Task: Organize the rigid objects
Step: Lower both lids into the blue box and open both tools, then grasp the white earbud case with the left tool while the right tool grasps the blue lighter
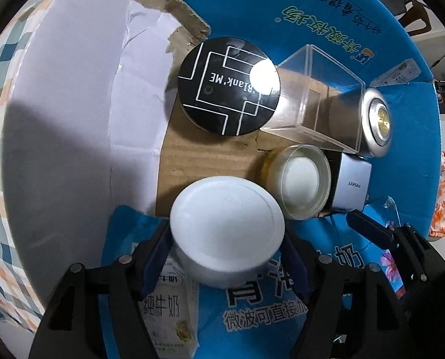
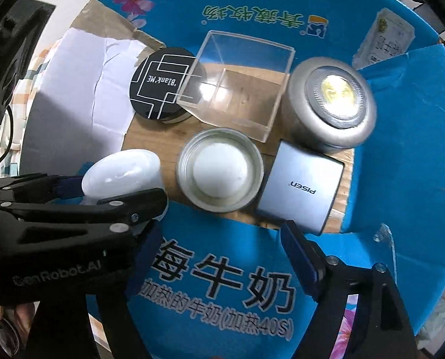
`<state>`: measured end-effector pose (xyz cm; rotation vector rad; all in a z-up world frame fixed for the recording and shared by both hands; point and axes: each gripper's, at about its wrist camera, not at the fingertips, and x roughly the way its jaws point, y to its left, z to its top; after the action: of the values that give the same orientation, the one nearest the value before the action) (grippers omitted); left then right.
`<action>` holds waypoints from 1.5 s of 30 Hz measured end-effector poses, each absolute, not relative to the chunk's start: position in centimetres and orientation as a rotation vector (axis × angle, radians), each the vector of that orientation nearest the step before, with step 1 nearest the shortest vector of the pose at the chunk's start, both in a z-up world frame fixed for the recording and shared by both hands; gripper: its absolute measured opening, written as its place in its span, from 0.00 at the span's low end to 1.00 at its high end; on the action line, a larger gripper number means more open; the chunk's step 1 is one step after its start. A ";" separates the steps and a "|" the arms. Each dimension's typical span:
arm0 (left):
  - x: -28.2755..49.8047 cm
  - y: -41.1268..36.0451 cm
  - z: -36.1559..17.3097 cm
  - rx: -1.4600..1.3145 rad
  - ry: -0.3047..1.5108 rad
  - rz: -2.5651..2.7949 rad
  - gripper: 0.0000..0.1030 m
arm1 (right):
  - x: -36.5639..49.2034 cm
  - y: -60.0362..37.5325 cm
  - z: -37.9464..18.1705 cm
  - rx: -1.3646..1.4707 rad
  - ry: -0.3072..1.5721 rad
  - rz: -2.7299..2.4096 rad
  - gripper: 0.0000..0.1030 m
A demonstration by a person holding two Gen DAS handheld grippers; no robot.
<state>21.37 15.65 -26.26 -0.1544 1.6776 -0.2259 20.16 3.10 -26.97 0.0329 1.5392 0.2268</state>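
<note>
The left gripper [image 1: 227, 257] is clamping a round white plastic jar [image 1: 227, 224] between its blue pads, holding it just inside the near edge of the blue printed cardboard box [image 1: 327, 15]. The right gripper [image 2: 216, 257] is hovering with its jaws spread — nothing between them. Inside the box are sitting a black round compact [image 2: 162, 85], a clear square acrylic case [image 2: 237, 86], a silver round push light [image 2: 330, 104], a glass-rimmed white-topped jar [image 2: 221, 170] and a grey metallic charger cube [image 2: 303, 185] — closely grouped.

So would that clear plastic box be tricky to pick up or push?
The clear plastic box looks rigid, thin-walled and empty, so probably light. Its glossy walls may be slippery and could crack if squeezed hard. With its flat base on the cardboard floor, it would likely slide, not roll.
</note>
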 end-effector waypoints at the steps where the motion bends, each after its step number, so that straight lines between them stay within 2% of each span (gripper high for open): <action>1: 21.1 15.7 -26.1 -0.148 1.673 -0.223 0.70 | 20.1 2.9 -26.9 0.030 1.537 0.220 0.82; 8: 19.9 15.5 -24.9 -0.141 1.640 -0.224 0.80 | 19.3 1.1 -26.2 0.001 1.514 0.164 0.91; 11: 19.4 15.6 -24.2 -0.108 1.618 -0.214 0.88 | 18.9 0.1 -25.9 0.001 1.504 0.133 0.93; 13: 18.8 15.2 -23.6 -0.076 1.598 -0.199 1.00 | 18.8 -0.6 -25.5 -0.002 1.490 0.112 0.95; 22: 17.1 15.9 -20.3 -0.047 1.498 -0.146 1.00 | 18.5 -2.8 -22.9 0.007 1.449 0.080 0.96; 28: 19.1 13.8 -16.7 -0.009 1.405 -0.118 1.00 | 16.9 -2.6 -19.8 0.032 1.426 0.095 0.96; 45: 14.0 11.8 -3.8 0.009 1.153 -0.132 1.00 | 11.0 -4.1 -5.0 0.079 1.188 0.133 0.96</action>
<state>14.01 11.77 -3.79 0.0091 1.1530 -0.1316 10.95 -4.08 -5.00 0.0795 1.1882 0.1329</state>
